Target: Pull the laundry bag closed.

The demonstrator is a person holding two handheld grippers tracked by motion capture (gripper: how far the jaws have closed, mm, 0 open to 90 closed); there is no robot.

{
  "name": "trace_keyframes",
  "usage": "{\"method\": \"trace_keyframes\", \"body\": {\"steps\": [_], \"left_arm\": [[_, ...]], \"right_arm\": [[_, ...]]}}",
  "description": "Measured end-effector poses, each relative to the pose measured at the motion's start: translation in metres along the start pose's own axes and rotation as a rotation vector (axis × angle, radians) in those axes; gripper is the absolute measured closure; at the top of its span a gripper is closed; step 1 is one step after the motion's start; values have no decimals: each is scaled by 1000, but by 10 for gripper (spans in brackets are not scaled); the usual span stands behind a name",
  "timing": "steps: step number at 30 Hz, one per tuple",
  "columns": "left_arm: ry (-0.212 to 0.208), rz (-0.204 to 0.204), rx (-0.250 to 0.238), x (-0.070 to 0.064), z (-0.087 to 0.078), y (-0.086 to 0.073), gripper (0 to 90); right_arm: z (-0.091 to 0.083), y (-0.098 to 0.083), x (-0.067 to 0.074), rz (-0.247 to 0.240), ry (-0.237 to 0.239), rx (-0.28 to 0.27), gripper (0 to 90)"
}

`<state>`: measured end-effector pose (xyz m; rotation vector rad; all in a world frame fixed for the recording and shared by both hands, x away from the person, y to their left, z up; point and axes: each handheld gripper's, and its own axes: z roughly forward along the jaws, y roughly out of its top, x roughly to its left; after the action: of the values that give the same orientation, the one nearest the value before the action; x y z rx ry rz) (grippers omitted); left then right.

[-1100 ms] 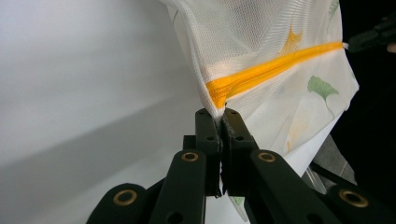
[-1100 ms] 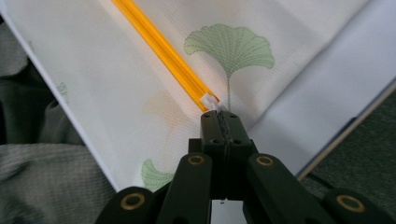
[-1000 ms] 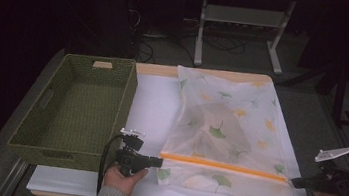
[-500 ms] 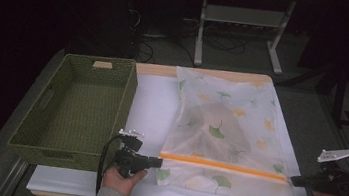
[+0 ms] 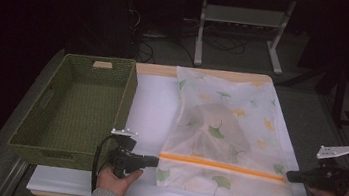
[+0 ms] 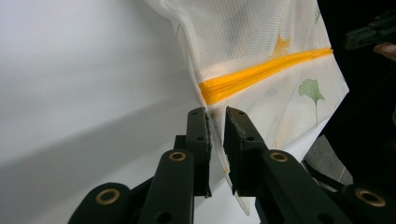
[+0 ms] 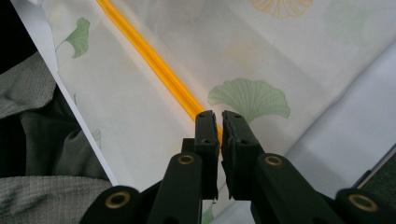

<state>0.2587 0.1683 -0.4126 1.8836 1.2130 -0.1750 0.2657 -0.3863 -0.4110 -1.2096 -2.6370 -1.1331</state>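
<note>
A white mesh bag point(image 5: 219, 128) printed with ginkgo leaves lies flat on the white table point(image 5: 151, 105), and an orange zipper point(image 5: 222, 166) runs across its near end. My left gripper point(image 5: 157, 162) sits at the zipper's left end. Its jaws have just been opening; in the left gripper view point(image 6: 215, 114) the bag's edge point(image 6: 252, 42) hangs loose in the gap, just below the zipper point(image 6: 261, 74). My right gripper point(image 5: 288, 176) is at the zipper's right end. Its jaws point(image 7: 216, 116) have also just been opening, leaving a narrow gap over the zipper point(image 7: 149, 60).
A green woven basket point(image 5: 124, 99) stands empty to the left of the bag, close to my left hand. Bare white tabletop lies between basket and bag. The near table edge runs just under both hands. A grey sleeve point(image 7: 32, 140) shows in the right gripper view.
</note>
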Motion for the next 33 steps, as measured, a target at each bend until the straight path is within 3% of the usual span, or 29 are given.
{"method": "trace_keyframes", "body": {"steps": [15,33], "left_arm": [[2,11,-49,0,-10,2,699],[9,29,-75,-1,-15,5,607]], "right_arm": [[11,26,12,-25,12,-25,736],[18,41,22,-32,7,-44,662]]}}
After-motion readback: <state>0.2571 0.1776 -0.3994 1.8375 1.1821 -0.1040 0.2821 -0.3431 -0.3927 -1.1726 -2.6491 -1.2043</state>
